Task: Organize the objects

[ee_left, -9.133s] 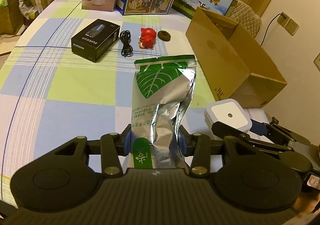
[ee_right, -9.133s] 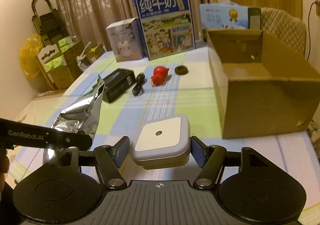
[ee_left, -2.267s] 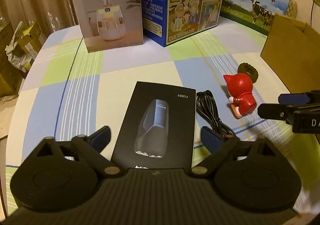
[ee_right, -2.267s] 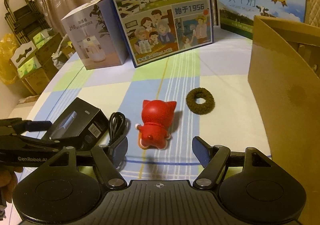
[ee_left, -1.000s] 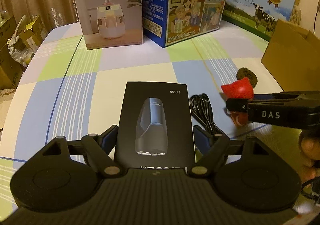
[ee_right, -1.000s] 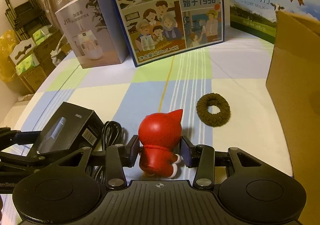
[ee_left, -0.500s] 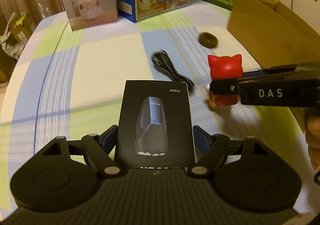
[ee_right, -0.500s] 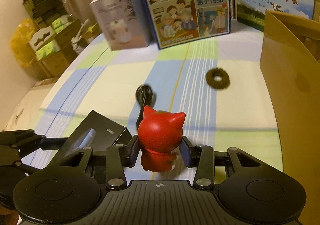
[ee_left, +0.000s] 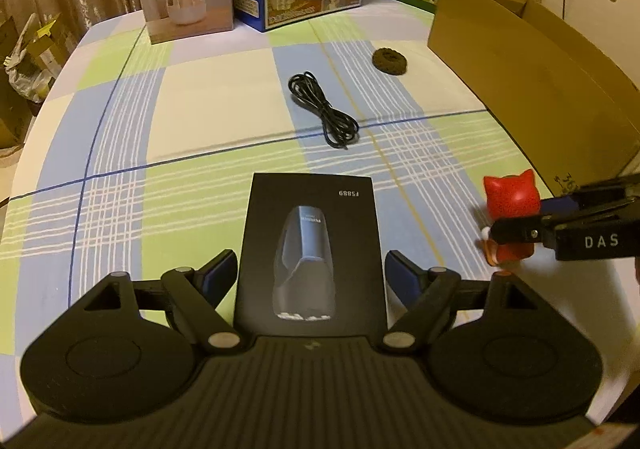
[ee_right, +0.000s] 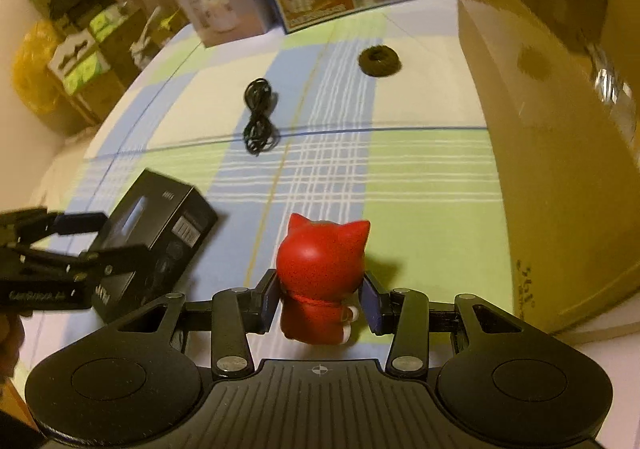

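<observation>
The left gripper (ee_left: 312,269) has its jaws pinching a flat black box (ee_left: 312,245), matte, printed with a grey shaver picture and the code "FS889". Its long axis runs straight away from the gripper, toward the far edge of the worktop (ee_left: 208,117), and it is held above the checked cloth near the front edge. The right gripper (ee_right: 320,299) has its jaws pressed on a glossy red cat figure (ee_right: 322,269), upright, ears up, its back to the camera, beside the cardboard box (ee_right: 560,153) at the right edge. A coiled black cable (ee_left: 322,109) and a brown ring (ee_left: 389,61) lie mid-worktop.
</observation>
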Demonstrator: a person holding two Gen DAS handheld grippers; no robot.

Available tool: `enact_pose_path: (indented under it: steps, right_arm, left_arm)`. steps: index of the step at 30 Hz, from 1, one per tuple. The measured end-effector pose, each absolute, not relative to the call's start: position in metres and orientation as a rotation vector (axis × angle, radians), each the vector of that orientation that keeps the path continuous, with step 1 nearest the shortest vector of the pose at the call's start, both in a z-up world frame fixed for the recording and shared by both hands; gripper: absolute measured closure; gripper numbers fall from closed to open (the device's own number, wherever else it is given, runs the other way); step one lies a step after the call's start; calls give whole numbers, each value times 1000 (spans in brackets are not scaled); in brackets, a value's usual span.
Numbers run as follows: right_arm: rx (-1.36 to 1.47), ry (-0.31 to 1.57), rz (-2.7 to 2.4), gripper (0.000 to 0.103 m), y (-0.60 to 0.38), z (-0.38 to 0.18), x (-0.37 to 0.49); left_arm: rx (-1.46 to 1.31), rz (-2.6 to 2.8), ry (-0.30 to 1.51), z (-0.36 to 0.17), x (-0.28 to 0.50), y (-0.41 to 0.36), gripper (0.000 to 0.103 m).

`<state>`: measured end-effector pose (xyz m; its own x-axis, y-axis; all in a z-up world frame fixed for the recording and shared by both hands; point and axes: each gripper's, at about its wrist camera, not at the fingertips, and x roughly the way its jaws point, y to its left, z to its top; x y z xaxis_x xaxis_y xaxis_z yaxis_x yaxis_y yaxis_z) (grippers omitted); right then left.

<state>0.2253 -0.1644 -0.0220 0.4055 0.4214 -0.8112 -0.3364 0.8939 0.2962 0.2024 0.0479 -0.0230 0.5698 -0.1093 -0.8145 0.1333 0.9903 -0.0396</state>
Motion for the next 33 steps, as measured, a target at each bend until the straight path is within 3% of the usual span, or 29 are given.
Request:
enact_pose_path:
  steps: [6,19,26,33]
  right_arm:
    - [33,1021,474,63,-151,-27,229]
    - [-37,990,462,60,-142,-30,230]
    - [-26,993,450,51,-144,-29,231]
    - [-8,991,449,51,-142,-30,233]
  left_arm:
    - [45,-166,963,-29,211,39,15]
    - [96,-178,984,-38,221,25,15]
    - [120,-167,998,-42,224,22,15]
    - [105,-155,996,-42,226,26,15]
